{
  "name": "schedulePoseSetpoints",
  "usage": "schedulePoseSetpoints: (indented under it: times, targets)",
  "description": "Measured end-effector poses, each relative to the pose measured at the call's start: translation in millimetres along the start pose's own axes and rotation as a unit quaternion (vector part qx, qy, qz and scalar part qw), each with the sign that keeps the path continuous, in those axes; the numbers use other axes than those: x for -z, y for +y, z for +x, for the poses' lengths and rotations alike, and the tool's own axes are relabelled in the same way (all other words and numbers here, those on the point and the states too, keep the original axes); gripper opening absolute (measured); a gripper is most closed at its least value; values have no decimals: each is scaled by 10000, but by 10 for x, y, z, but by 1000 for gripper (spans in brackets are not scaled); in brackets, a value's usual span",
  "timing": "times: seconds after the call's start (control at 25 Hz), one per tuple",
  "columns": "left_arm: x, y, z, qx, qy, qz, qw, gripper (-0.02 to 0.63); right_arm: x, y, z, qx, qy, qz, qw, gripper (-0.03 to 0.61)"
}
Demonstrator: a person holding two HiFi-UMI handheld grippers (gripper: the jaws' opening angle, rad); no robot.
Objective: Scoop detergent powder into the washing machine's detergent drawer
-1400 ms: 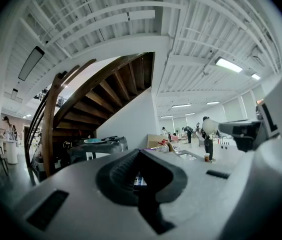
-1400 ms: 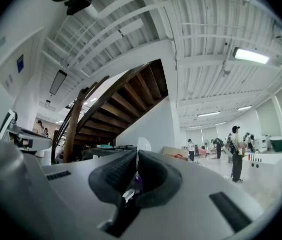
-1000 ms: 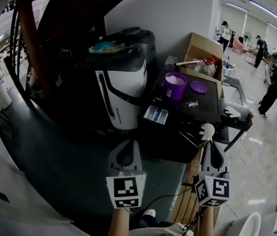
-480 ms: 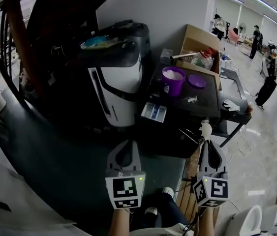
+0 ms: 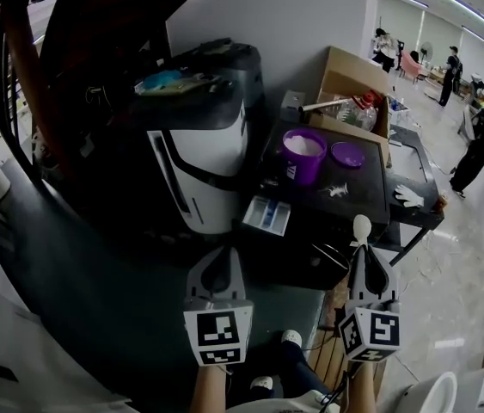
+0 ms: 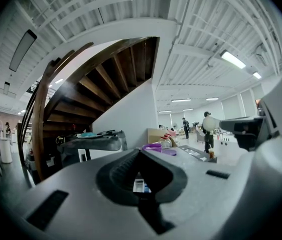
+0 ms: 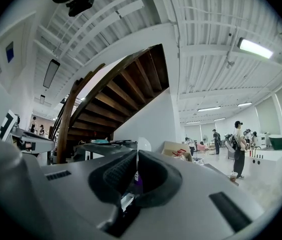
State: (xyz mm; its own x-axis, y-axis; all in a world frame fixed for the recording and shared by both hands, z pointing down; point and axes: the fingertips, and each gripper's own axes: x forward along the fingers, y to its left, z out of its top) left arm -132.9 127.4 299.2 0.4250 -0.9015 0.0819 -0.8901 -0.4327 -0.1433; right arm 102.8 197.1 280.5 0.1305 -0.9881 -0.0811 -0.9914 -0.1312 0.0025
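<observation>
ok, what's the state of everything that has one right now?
Left gripper: shut, empty.
Right gripper: shut on spoon.
Tub: open, powder inside.
Lid: off, lying beside the tub.
Drawer: open, compartments exposed.

White scoop aloft; powder tub near drawer

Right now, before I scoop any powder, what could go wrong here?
The right hand-held gripper pinches the white spoon by its thin handle, so a loaded bowl could twist and spill. The open blue-and-white detergent drawer is a narrow target; white powder already lies scattered on the black tabletop.
</observation>
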Motion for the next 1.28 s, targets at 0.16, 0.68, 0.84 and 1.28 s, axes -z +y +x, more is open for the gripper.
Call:
schedulePoseSetpoints:
  times: [0.16, 0.68, 0.84, 1.28]
  targets:
    - [-90, 21, 371, -77, -25, 22, 10000, 2, -7, -126, 425, -69, -8, 2, 10000, 21]
    - [-311, 65, 1617, -597, 50, -69, 9982, 3, -86, -563, 1864, -572, -55, -35, 9983, 21]
    - [-340, 29, 1925, -725, 87, -92, 9973, 2, -31, -658, 2198, -771, 27, -18, 9970, 21]
    - [-269, -29, 2418, -838, 235, -75, 9962, 2, 204, -866, 2752, -880, 212, 91, 9959, 21]
